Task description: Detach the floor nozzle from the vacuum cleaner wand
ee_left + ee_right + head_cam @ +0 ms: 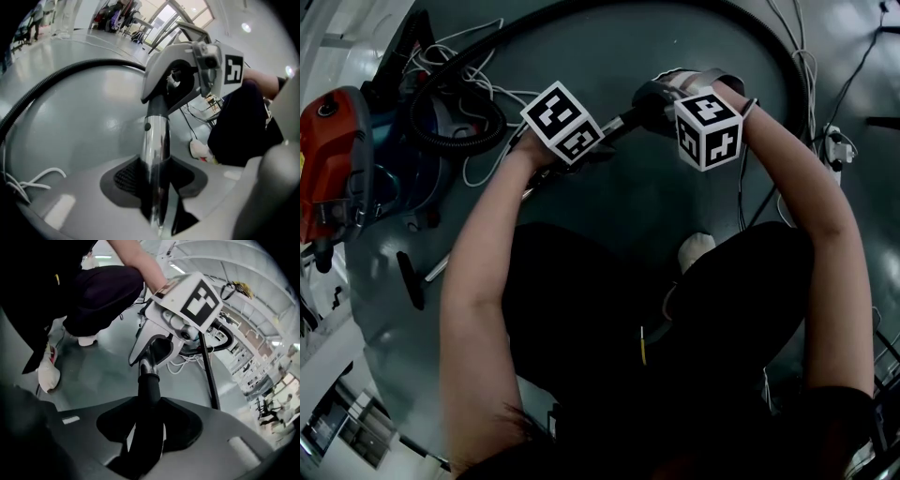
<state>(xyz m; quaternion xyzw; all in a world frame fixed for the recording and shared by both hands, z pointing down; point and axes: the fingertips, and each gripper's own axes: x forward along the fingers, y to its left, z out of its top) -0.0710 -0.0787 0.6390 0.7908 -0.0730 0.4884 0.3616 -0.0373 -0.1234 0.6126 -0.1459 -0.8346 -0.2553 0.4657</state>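
A chrome wand [532,187] slants across the floor from a black floor nozzle [411,279] at the lower left up to a black handle end [649,97]. The nozzle sits on the wand's low end. My left gripper [598,141] is shut on the chrome wand [157,154], which runs straight up between its pads. My right gripper [661,101] is shut on the black tube [150,394] at the handle end. Each gripper view shows the other gripper close ahead on the same wand: the right gripper [171,86] and the left gripper [157,350].
A red and blue vacuum body [333,159] stands at the left with a coiled black hose [750,37] arcing over the grey floor. White cables [487,94] lie behind the grippers; a power strip [836,145] lies right. The person crouches, with a white shoe [696,251] beneath.
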